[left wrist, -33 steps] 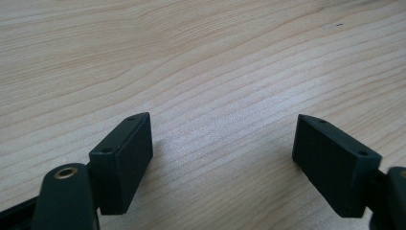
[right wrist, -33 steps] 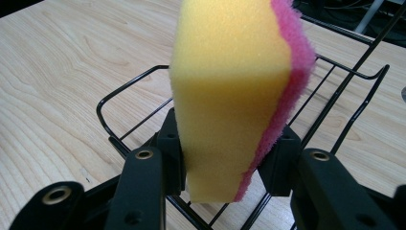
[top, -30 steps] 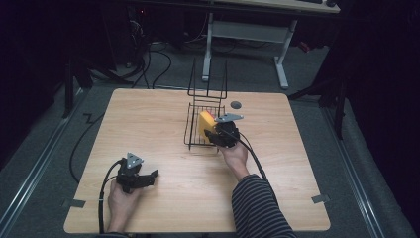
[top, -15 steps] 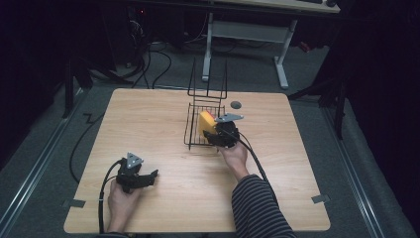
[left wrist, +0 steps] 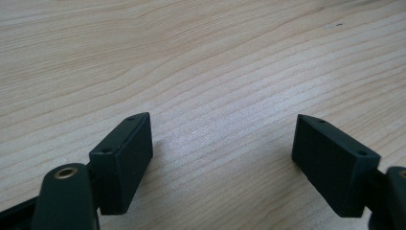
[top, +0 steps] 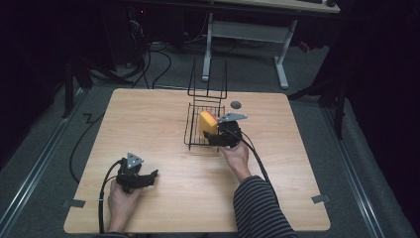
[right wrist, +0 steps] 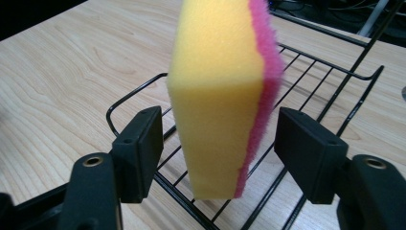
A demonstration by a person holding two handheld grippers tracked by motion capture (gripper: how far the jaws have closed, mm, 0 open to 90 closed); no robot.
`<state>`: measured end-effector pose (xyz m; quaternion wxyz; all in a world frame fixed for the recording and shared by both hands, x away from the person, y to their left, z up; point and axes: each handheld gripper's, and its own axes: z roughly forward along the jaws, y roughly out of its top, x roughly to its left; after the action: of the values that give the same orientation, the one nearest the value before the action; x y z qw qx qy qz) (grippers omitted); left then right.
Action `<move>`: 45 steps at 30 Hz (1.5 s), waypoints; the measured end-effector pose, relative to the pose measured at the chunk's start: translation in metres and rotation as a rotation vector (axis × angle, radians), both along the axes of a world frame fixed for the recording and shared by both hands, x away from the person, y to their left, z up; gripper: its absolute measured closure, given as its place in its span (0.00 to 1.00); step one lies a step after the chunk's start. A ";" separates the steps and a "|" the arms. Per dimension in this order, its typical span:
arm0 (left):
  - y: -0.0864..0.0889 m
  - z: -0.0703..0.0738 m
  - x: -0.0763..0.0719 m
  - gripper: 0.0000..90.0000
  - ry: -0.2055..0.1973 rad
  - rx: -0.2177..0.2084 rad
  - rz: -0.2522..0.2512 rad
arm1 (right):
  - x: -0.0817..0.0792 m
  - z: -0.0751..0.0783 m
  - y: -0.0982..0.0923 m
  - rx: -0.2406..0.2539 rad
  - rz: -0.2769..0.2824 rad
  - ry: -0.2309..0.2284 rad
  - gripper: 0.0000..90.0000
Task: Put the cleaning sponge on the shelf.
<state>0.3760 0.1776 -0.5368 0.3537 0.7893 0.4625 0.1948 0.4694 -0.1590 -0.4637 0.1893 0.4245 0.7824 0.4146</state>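
Sponge (right wrist: 218, 96) stands on edge in the wire rack (right wrist: 330, 67), between the right hand-held gripper (right wrist: 220, 153) jaws, just opened, pads clear. Light, soft, compressible; pinch across the flat faces.

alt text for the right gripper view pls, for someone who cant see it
A yellow sponge with a pink scouring side stands on edge in a black wire rack, between the open jaws of the right tool, which have just been opening and no longer press on it. The rack sits on a light wooden table.
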 end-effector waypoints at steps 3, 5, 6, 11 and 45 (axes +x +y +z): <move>0.000 0.000 0.000 0.25 0.000 0.001 0.000 | -0.003 0.003 -0.003 0.014 -0.002 0.002 0.35; 0.000 0.000 0.000 0.25 0.000 0.002 0.000 | -0.005 0.004 -0.004 0.013 0.007 0.004 0.33; 0.000 0.000 0.000 0.25 0.000 0.002 0.000 | -0.006 0.005 -0.005 0.010 0.011 0.004 0.33; 0.000 0.000 0.000 0.25 -0.001 0.002 0.002 | -0.011 0.009 -0.008 0.020 0.025 0.001 0.32; 0.000 0.000 0.000 0.25 -0.002 0.000 0.003 | -0.054 0.032 -0.071 0.130 -0.016 -0.048 0.36</move>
<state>0.3760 0.1771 -0.5370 0.3539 0.7886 0.4631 0.1961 0.4158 -0.2303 -0.4321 0.1832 0.4321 0.7457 0.4729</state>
